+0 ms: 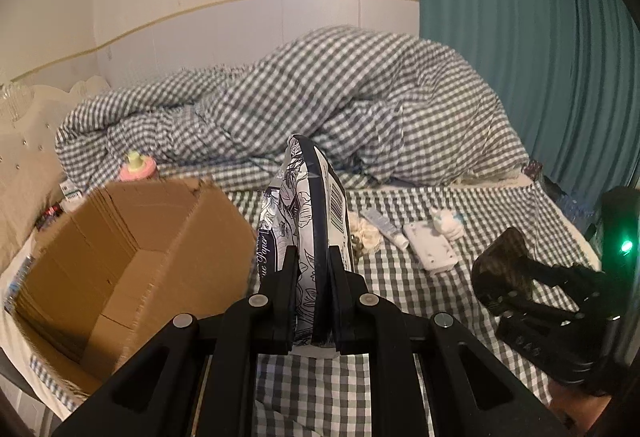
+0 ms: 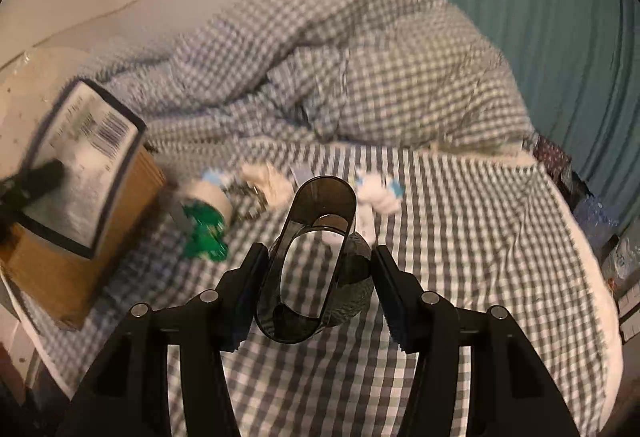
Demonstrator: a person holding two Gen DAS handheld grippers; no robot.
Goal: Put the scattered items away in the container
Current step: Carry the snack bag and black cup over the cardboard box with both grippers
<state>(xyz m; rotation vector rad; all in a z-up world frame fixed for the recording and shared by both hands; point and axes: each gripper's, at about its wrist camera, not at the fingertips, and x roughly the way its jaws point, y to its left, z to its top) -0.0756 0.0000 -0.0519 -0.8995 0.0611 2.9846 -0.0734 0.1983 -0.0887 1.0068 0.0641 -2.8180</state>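
Observation:
My left gripper (image 1: 314,257) is shut on a white pack with a dark floral print and a barcode (image 1: 308,205), held upright just right of the open cardboard box (image 1: 132,261). The pack also shows in the right wrist view (image 2: 80,173), over the box (image 2: 80,249). My right gripper (image 2: 318,277) holds a smoky see-through holder (image 2: 312,257) between its fingers above the checked bed sheet (image 2: 460,237). It also shows in the left wrist view (image 1: 532,289). A green and white item (image 2: 204,225), a white scrunchie (image 2: 268,181), a tube (image 1: 386,227) and a white plush (image 2: 380,193) lie on the sheet.
A crumpled checked duvet (image 1: 320,105) lies along the back of the bed. A pink bottle (image 1: 138,167) stands behind the box. A white flat device (image 1: 430,247) lies by the plush. A teal curtain (image 1: 520,37) hangs at the right. The bed's edge drops off at the right (image 2: 600,297).

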